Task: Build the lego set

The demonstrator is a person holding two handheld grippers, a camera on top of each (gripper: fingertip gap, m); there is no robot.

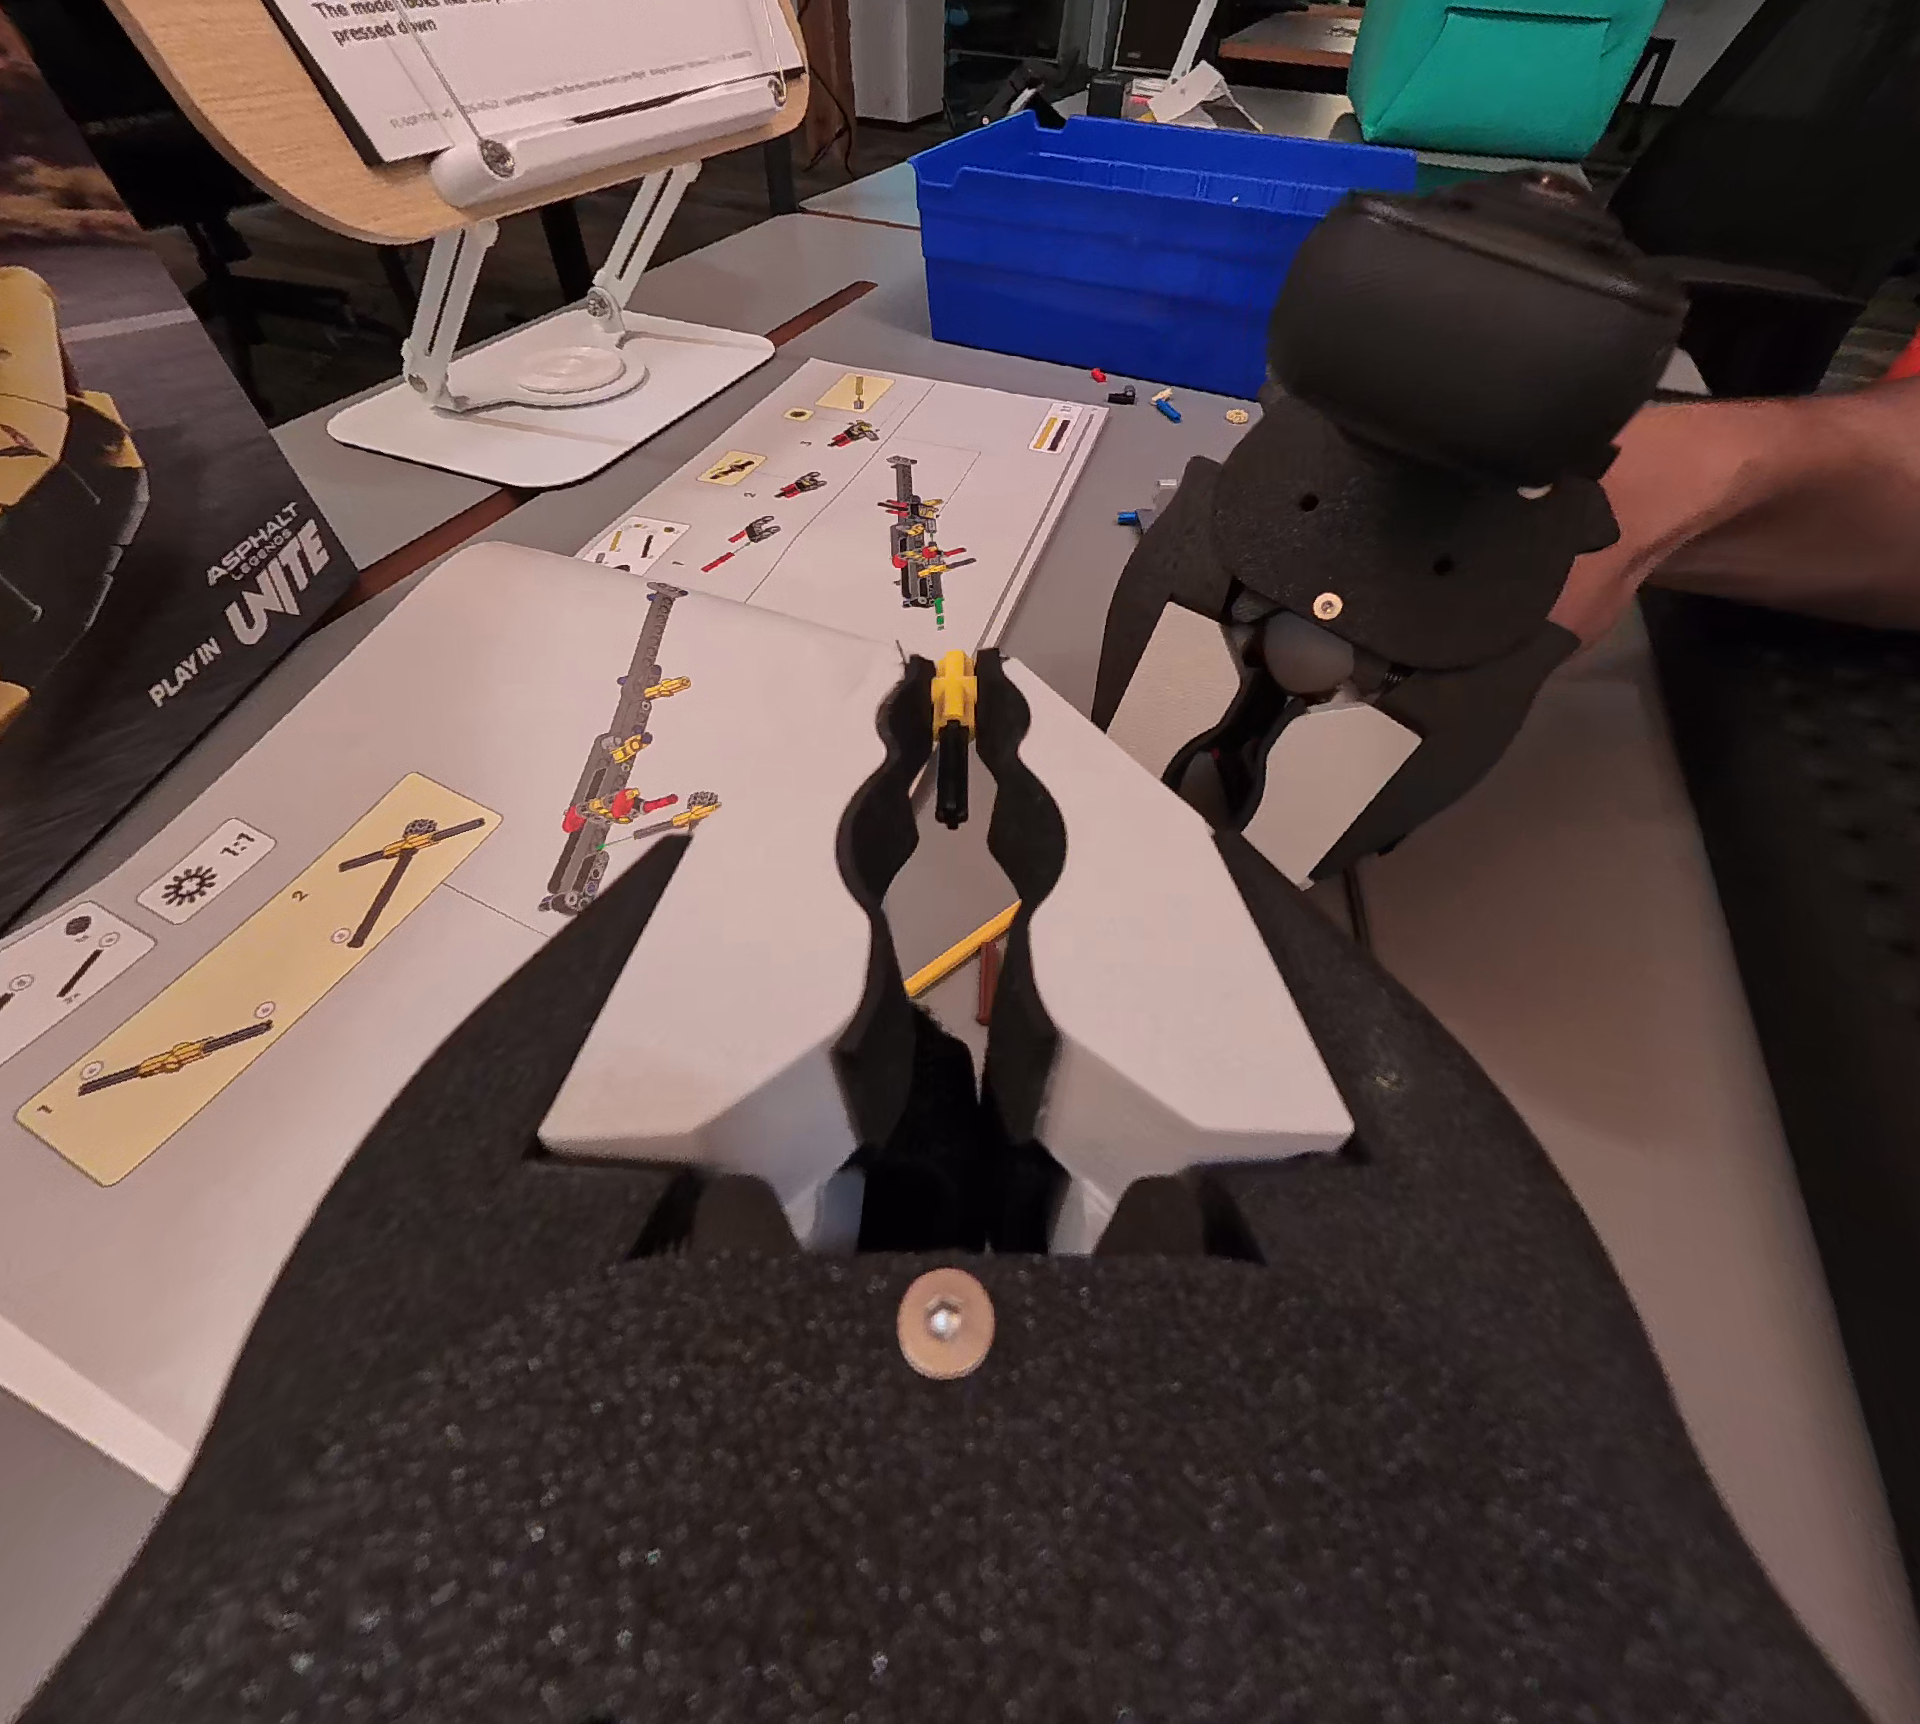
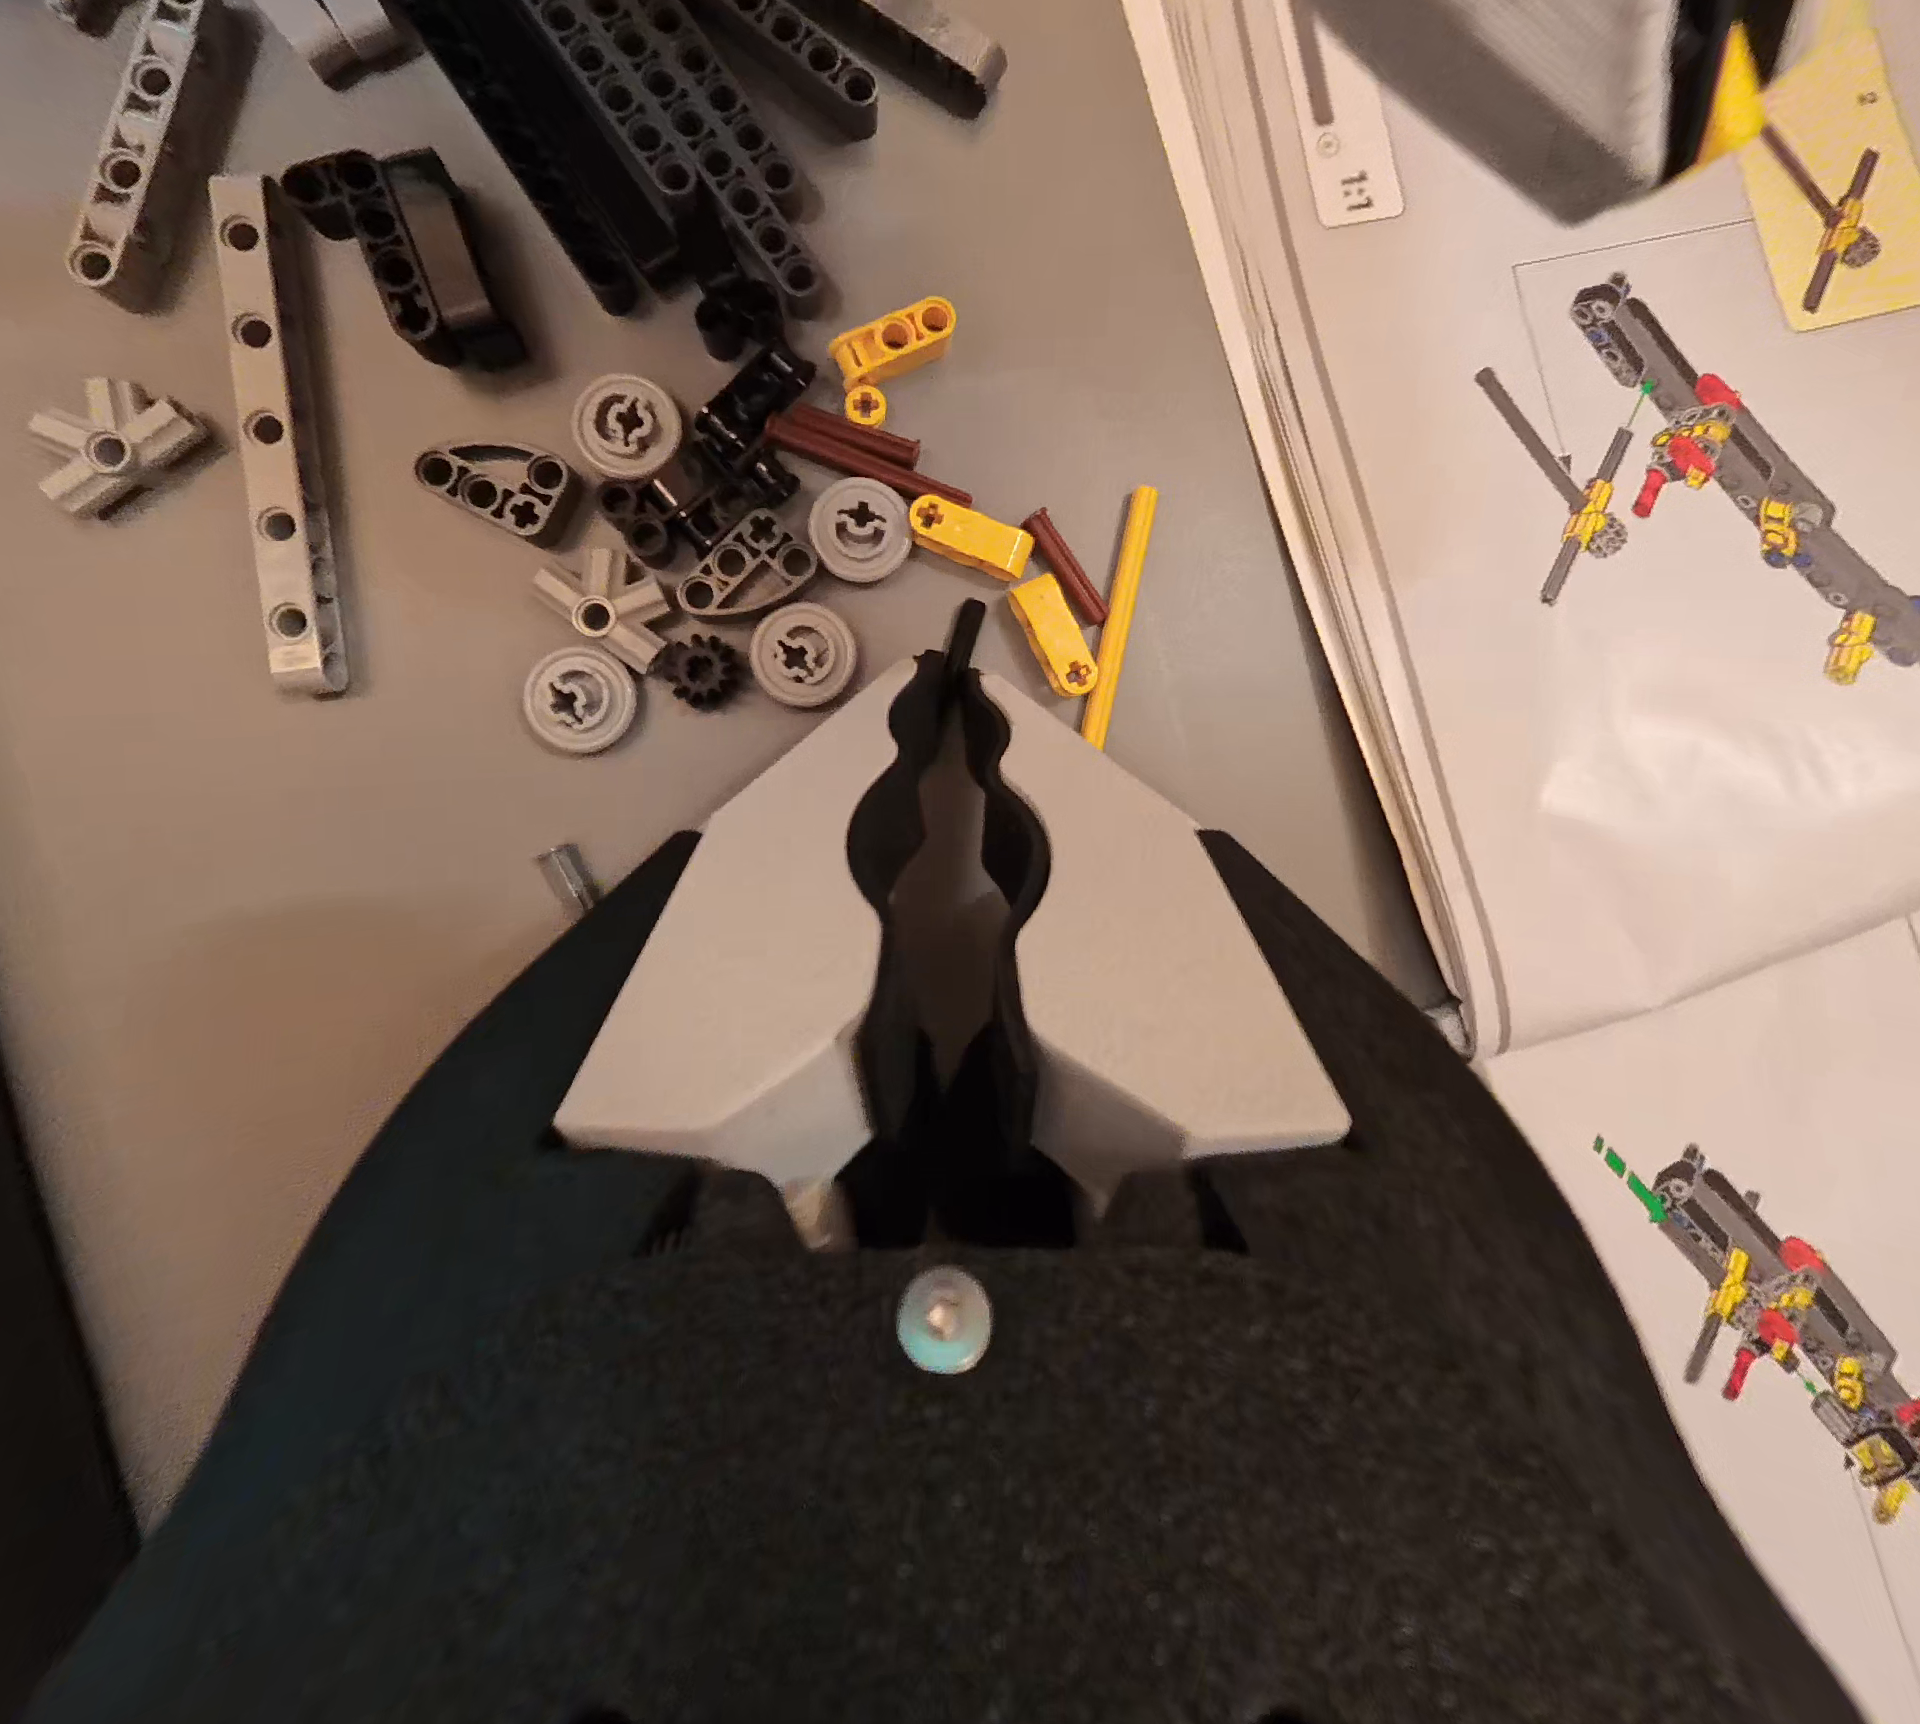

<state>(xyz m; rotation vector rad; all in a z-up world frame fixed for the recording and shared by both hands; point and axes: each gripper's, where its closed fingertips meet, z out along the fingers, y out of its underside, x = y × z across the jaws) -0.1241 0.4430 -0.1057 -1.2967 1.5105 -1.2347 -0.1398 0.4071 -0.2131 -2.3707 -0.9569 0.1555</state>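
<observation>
While the yellow connector (image 1: 952, 695) with a black pin through it sits pinched at the very tips of the left gripper (image 1: 954, 687), it hangs above the open instruction booklet (image 1: 499, 843) on the grey table (image 1: 1507, 999). Jaws nearly pressed together on it, pin pointing back between the fingers. Right gripper (image 2: 951, 672) is pressed together on a thin black rod (image 2: 964, 635), which sticks out past the tips, above the loose parts pile. Just beyond those tips: yellow connectors (image 2: 971, 536), brown pins (image 2: 862, 453), a long yellow rod (image 2: 1120, 614), grey round discs (image 2: 802, 654), a small black gear (image 2: 698, 668). Farther toward the table's far edge in the right wrist view lie long grey and black beams (image 2: 623, 64). Booklet lies beside the pile, pages showing step drawings; printed writing on it not copied. In the left wrist view, the right gripper (image 1: 1382, 594) shows off to the side, held by a hand (image 1: 1704, 511). Blue bin (image 1: 1132, 251) behind the booklet, teal bag (image 1: 1527, 1) past it. Wooden stand (image 1: 343, 147) with a printed sheet sits at the far left of the table, set box (image 1: 125, 531) leaning by the left edge, both bearing print.
</observation>
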